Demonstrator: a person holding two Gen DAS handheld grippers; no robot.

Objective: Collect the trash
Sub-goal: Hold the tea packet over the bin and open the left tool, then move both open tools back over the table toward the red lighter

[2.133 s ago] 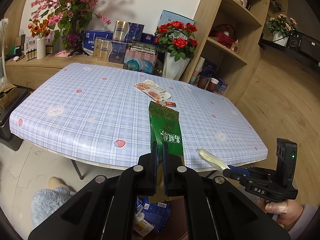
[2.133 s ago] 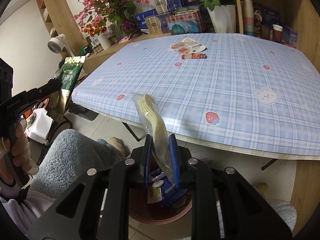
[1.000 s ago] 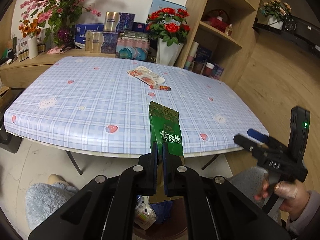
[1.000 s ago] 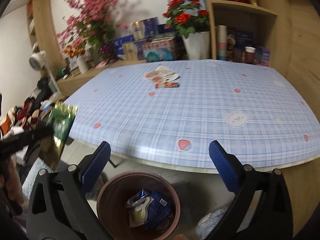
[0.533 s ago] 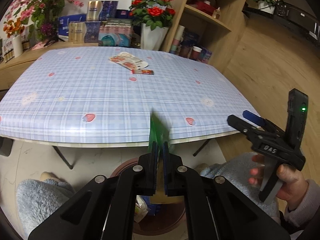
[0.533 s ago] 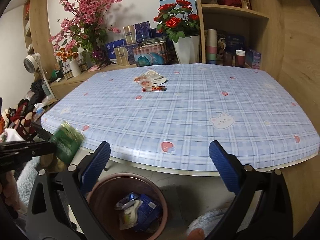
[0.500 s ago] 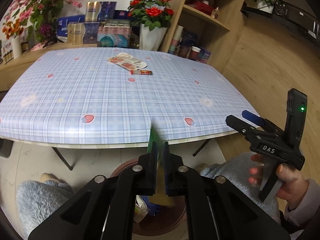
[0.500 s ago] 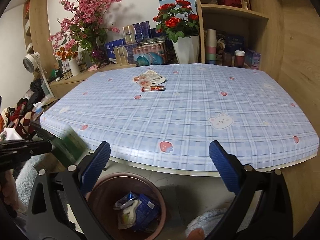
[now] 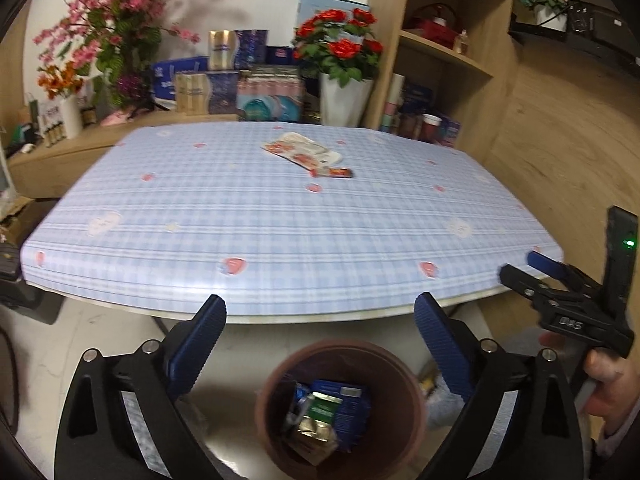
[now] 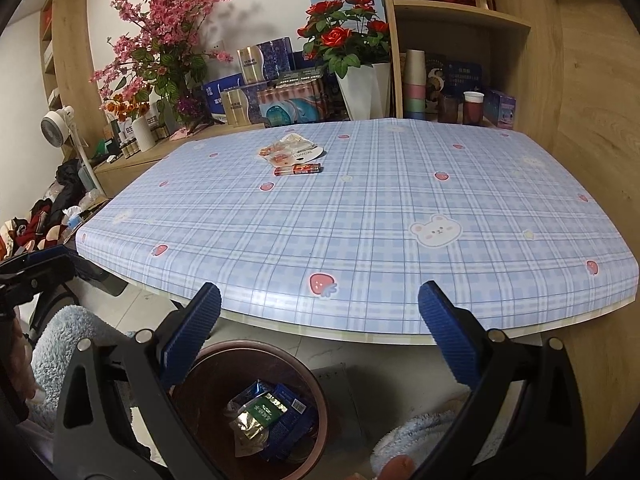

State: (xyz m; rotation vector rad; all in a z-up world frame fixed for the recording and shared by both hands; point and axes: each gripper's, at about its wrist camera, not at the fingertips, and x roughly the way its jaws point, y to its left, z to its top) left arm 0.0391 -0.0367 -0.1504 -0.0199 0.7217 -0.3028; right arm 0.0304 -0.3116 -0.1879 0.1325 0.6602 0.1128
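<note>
Our left gripper (image 9: 318, 324) has its jaws opening wide with nothing between them, poised over the brown bin (image 9: 340, 408) on the floor by the near table edge; our right gripper (image 10: 320, 320) stands spread and empty too, just off that same edge. Inside the bin we see a green foil pouch (image 10: 262, 408) lying on top of a blue packet (image 10: 290, 410), so that part of the trash is already down. What remains for us sits well apart, toward the far middle of the table (image 10: 400, 220): a flat pink-and-white wrapper (image 10: 290, 148) and, just beside it on the near side, a small red stick packet (image 10: 298, 169). We judge both to be very light, thin and limp, likely slick film that crinkles and slides on the smooth plaid cloth. The wrapper lies nearly flush with the surface, so we expect a pinch from above to skate off; taking it at a raised or curled edge looks safer. The stick packet seems a little stiffer and has some thickness, so we would close across its narrow width near the middle. Neither looks fragile, though a loose hold could let them flutter free on the way back to the bin.
</note>
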